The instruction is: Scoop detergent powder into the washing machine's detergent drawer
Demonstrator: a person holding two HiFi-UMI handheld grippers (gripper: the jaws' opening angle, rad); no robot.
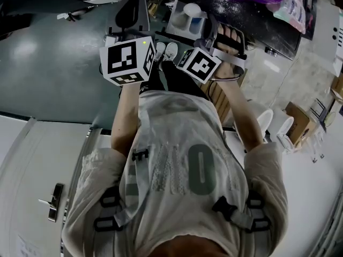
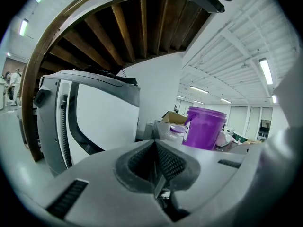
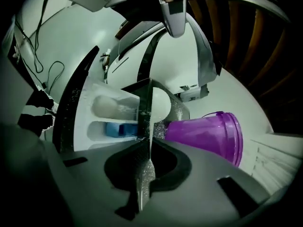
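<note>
well, right gripper (image 3: 149,148) pinches scoop (image 3: 160,103) before drawer (image 3: 90,90), purple bucket (image 3: 203,134) beside; left gripper (image 2: 156,148) clenched empty.

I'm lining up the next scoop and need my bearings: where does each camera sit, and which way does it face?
Left gripper view: on the left gripper, looking along its shut jaws past the washer to the bucket.
Right gripper view: on the right gripper, jaws shut on the scoop, facing the drawer.
Head view: on the head, steeply down on torso, arms, both grippers.
Shared: bucket in all three; drawer in head and right gripper views.
</note>
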